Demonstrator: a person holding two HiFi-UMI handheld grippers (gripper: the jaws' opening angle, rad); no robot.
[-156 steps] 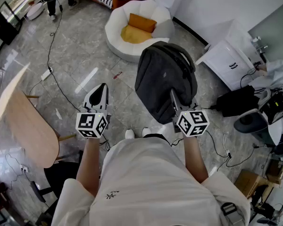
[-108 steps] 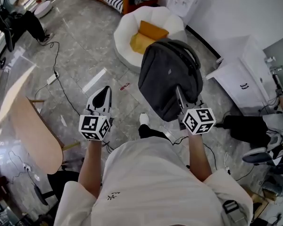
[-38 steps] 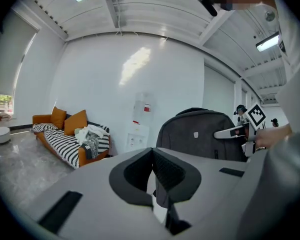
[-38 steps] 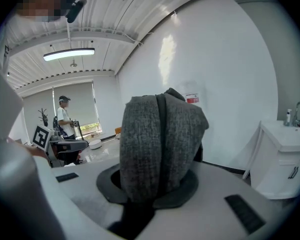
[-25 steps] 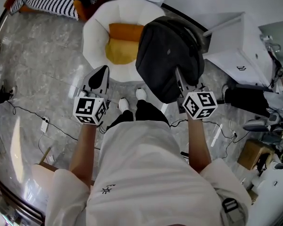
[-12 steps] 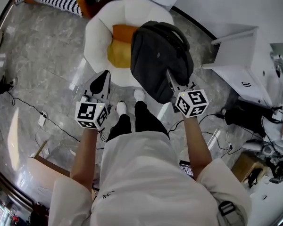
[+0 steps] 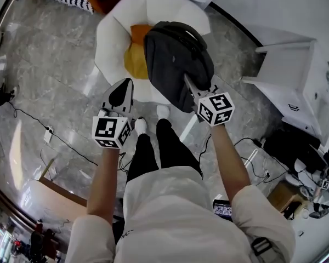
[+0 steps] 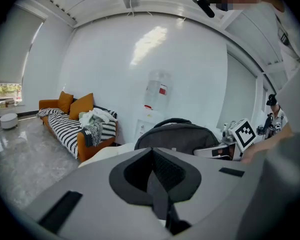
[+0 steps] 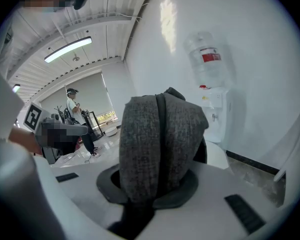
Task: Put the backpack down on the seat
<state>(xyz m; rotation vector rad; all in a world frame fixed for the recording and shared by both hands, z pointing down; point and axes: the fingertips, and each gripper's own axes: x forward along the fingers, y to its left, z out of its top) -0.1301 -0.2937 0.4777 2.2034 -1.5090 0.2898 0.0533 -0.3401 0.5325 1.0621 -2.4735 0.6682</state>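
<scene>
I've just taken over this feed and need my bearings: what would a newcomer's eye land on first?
The dark grey backpack, held up by the right tongs shut on its fabric, above the right side of the round white seat. Next, the orange cushion lying in that seat, partly hidden by the bag. The left tongs are shut and empty, in front of the seat.

An orange cushion [image 7: 132, 62] occupies the white seat [image 7: 107, 32] below the backpack [image 7: 175, 59]. The floor [image 7: 55, 81] to the left is open, and a white cabinet [image 7: 285, 86] stands to the right.
</scene>
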